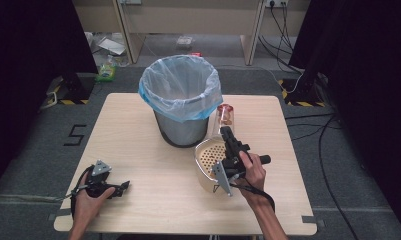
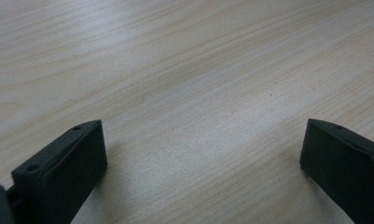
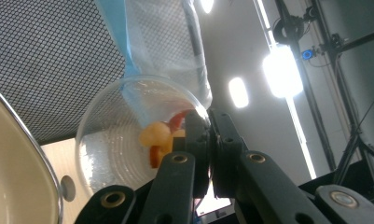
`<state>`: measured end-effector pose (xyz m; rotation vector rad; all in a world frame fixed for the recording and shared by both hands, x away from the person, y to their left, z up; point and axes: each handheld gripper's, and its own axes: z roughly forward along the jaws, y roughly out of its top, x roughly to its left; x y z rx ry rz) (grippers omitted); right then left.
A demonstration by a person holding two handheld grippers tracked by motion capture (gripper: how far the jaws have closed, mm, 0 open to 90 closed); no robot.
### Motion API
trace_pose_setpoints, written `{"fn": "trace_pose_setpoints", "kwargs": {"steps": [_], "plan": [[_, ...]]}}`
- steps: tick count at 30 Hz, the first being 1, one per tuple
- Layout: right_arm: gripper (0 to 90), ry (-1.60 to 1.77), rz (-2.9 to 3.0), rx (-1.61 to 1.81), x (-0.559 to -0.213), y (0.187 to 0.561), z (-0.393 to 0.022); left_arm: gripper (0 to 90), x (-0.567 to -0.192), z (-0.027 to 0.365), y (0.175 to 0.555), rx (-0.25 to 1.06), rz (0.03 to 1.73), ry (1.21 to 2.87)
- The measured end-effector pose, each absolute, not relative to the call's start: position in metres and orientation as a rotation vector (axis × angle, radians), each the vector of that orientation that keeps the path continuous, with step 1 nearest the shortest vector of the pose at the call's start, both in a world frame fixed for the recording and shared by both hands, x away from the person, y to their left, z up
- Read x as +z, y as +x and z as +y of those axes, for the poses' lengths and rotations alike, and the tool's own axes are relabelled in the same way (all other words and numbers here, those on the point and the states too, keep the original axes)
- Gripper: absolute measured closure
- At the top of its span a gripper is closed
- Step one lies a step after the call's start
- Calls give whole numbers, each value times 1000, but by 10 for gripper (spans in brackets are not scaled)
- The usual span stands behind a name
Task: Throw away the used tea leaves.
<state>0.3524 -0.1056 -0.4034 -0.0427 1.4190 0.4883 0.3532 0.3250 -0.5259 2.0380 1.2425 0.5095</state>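
Note:
My right gripper [image 1: 226, 131] is shut on the rim of a clear plastic cup [image 1: 225, 116] with orange and red food pieces inside. The cup hangs tilted beside the mesh waste bin [image 1: 180, 100], just past a cream perforated strainer bowl [image 1: 208, 157]. In the right gripper view the jaws [image 3: 209, 126] pinch the cup wall [image 3: 114, 135], and the food pieces lie close to the pinch. The bin's mesh [image 3: 49, 60] and blue liner [image 3: 161, 42] rise behind. My left gripper [image 1: 125, 186] rests low at the table's front left, open [image 2: 203, 149] over bare wood.
The bin stands at the middle back of the light wooden table [image 1: 138, 130]. The strainer's rim [image 3: 17, 154] is close under the right gripper. Cables and stands lie on the floor to the right [image 1: 313, 100].

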Motion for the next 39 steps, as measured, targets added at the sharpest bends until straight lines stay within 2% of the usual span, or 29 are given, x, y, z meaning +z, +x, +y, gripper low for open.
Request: {"fn": "trace_pose_setpoints", "kwargs": {"steps": [39], "plan": [[877,-143,1329,386,-409,351,-105,0,-526,325,353,509,1246,2037]]}}
